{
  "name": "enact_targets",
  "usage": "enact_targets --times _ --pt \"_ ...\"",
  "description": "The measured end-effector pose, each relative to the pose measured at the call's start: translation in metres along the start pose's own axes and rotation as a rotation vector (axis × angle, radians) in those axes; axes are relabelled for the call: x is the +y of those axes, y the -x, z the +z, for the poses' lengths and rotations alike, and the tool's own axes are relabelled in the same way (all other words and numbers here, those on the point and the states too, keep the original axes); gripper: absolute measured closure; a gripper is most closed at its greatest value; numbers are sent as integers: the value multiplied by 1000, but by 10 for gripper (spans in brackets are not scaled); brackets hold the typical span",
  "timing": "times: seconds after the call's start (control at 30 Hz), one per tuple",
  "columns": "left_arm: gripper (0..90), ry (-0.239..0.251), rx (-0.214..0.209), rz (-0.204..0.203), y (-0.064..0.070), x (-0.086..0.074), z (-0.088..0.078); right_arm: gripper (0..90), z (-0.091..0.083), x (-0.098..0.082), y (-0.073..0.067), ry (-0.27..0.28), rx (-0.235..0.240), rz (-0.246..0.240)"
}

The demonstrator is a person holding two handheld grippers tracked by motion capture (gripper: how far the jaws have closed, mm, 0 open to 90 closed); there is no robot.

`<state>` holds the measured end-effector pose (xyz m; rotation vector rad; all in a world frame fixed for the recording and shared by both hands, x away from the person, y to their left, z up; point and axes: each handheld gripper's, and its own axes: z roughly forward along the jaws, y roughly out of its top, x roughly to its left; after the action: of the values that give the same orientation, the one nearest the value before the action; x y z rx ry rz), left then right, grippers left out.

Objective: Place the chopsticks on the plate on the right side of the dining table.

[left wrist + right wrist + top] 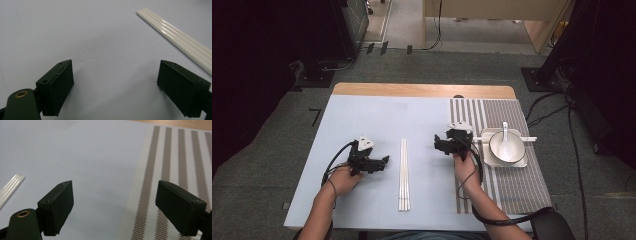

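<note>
Four white chopsticks [404, 174] (glossy) lie side by side.

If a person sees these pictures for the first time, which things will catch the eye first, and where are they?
The eye goes first to the white chopsticks, lying side by side in the middle of the pale blue table between the two hands. Next comes the white bowl with a spoon in it, standing on a tray on the striped mat at the right. The left gripper and right gripper are both open, holding nothing.
</note>
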<state>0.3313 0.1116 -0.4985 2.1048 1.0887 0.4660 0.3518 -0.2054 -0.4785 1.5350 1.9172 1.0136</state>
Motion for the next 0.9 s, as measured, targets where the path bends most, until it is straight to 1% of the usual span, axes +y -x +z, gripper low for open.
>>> enact_targets --times 0.03,0.1,0.13,0.23,0.37,0.67,0.77,0.9 --pt "135 0 0 0 0 0 0 150 2 -2 -3 -5 2 2" --pt "134 0 0 0 0 0 0 149 3 -4 -5 -12 0 10" --pt "135 0 0 0 0 0 0 149 5 -8 -4 -22 -9 30" --pt "135 0 0 0 0 0 0 150 6 -11 -3 -28 -11 44" --pt "134 0 1 0 0 0 0 150 7 -13 -1 -35 -23 37" --pt "135 0 0 0 0 0 0 150 7 -14 11 -43 -58 51" --pt "135 1 0 0 0 0 0 150 7 -15 13 -46 -63 48" --pt "135 1 0 0 0 0 0 151 6 -16 16 -47 -67 57"
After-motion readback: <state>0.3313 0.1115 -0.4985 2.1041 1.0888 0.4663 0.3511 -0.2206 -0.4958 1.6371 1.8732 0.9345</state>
